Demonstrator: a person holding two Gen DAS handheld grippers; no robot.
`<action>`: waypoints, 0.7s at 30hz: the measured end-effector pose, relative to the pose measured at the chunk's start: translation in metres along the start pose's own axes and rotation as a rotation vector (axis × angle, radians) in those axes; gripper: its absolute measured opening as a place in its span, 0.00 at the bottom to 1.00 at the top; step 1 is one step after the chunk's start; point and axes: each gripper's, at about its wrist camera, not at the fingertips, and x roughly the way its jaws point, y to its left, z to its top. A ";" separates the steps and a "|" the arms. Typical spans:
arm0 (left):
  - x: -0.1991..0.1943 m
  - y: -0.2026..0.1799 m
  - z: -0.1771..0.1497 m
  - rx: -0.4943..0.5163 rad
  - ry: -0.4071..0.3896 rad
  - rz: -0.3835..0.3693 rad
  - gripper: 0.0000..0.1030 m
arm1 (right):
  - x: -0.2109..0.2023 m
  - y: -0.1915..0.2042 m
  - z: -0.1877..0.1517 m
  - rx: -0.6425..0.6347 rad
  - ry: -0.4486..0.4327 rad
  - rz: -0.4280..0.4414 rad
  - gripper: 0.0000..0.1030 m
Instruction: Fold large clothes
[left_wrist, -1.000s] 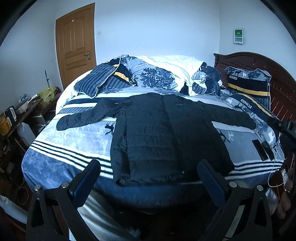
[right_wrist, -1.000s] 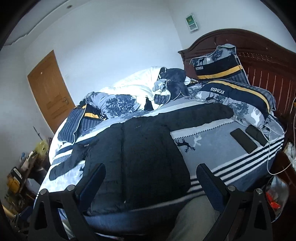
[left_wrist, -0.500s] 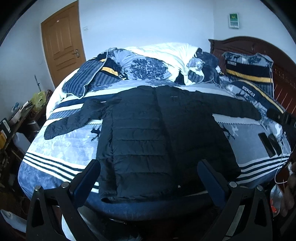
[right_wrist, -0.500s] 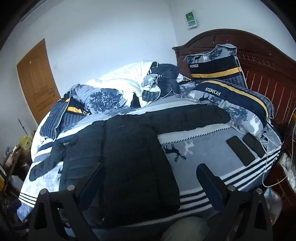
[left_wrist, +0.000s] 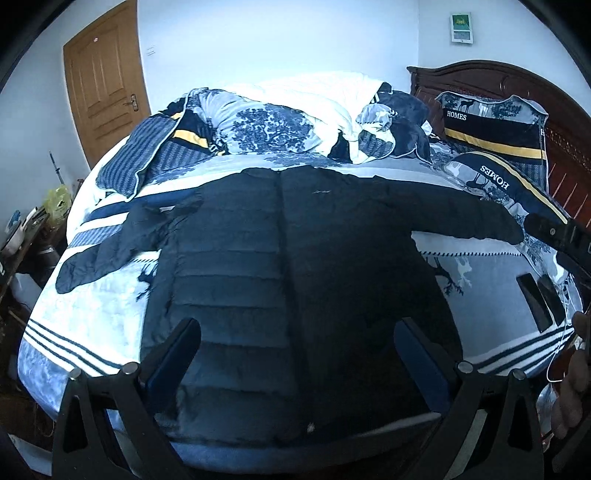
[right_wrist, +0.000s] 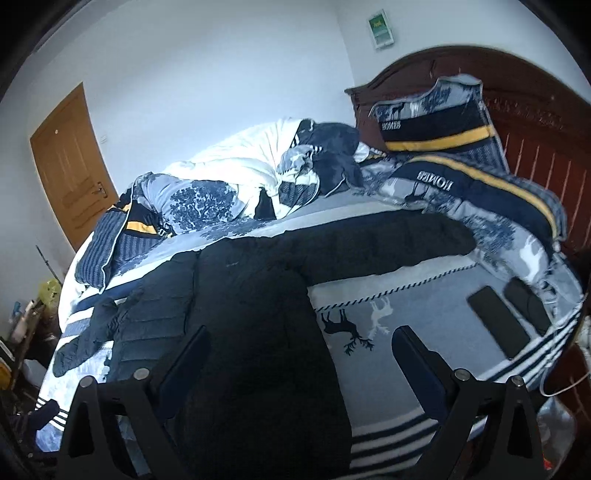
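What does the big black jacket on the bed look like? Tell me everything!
The jacket is black and puffy, quilted in horizontal bands, with a closed seam down the front. It lies flat, front up, on the bed, hem toward the cameras. Both sleeves spread sideways; one reaches toward the pillows, the other bends slightly. A tiny pale mark sits on its chest. Neither gripper touches it.

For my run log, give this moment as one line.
jacket: flat on bed, sleeves out, unfolded | left gripper: open, above hem | right gripper: open, empty
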 end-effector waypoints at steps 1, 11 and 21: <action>0.005 -0.004 0.005 0.001 0.000 -0.002 1.00 | 0.006 -0.006 0.003 0.020 0.007 0.015 0.97; 0.060 -0.043 0.035 -0.015 0.025 -0.060 1.00 | 0.087 -0.101 0.044 0.176 0.074 0.036 0.97; 0.122 -0.065 0.036 -0.020 0.081 -0.088 1.00 | 0.214 -0.236 0.072 0.384 0.189 -0.067 0.92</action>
